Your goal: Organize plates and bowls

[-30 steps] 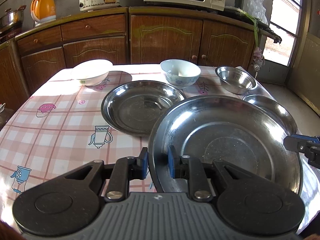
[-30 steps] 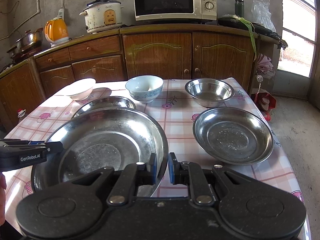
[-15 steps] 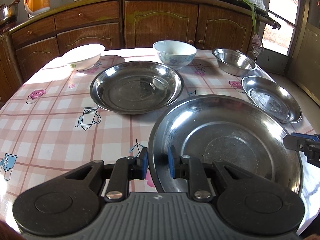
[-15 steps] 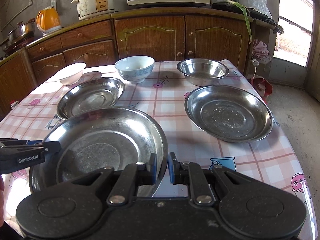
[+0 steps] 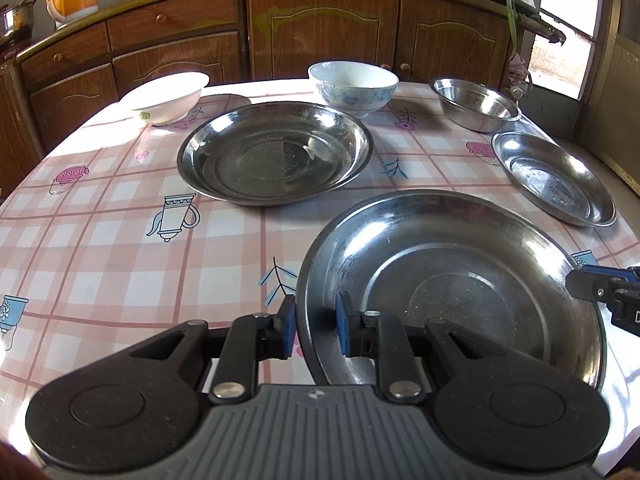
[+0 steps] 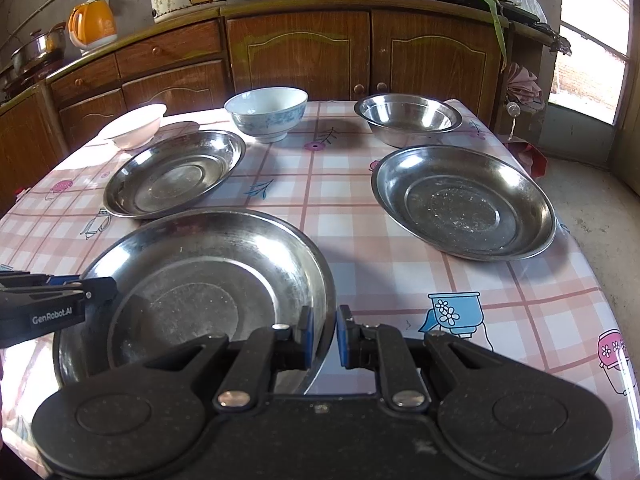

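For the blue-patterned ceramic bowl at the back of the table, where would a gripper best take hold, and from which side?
Grip the blue-patterned bowl by its rim, one finger inside and one outside the wall, probably coming from the near side. It stands upright and open, its body looks too wide to span, and the near rim faces the grippers unobstructed.

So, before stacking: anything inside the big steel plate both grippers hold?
Big plate looks empty, just specks. The grippers hide its near rim.

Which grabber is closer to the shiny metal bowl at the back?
Right. The right gripper grips the big steel plate's rim on the steel bowl's side; the left gripper grips the opposite rim.
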Motion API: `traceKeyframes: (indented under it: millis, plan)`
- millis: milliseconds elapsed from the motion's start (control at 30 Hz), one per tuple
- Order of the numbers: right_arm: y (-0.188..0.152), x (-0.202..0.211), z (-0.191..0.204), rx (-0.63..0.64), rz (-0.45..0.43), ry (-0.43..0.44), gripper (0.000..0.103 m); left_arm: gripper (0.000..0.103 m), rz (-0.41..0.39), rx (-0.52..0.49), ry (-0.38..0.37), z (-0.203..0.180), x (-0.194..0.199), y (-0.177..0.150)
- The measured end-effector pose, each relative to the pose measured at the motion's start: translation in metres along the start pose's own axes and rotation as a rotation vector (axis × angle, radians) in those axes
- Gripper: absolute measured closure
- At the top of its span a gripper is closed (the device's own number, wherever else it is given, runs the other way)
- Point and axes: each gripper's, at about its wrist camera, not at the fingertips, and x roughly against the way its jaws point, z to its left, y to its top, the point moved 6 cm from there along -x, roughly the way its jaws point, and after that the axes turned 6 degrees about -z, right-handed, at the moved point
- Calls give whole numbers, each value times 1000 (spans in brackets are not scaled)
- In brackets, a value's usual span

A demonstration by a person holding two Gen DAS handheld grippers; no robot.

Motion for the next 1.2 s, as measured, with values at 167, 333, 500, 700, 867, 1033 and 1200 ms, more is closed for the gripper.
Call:
traceKeyframes:
  millis: [167, 333, 500, 700, 867, 1033, 1200]
  plan:
    - [-3, -6, 3, 8, 9, 3, 86, 82, 0, 1, 12, 3, -3, -3]
    - [-6, -9, 5, 11, 17, 5, 86, 82, 5, 5, 15, 6, -5, -6]
    - [-9, -13, 7, 16, 24, 6, 86, 82, 6, 8, 19, 8, -7, -8]
    - [-9, -14, 7, 22, 22, 3, 86, 82, 0, 6, 21, 8, -7, -7]
    - [-11, -14, 7, 24, 23, 5, 87, 82, 4, 13, 18, 9, -9, -10]
    - [-12, -16, 8, 35, 31, -1, 87, 80, 7, 12, 19, 10, -9, -11]
    - [-13, -16, 3, 24, 33, -16, 82, 75, 13, 27, 21, 16, -8, -10]
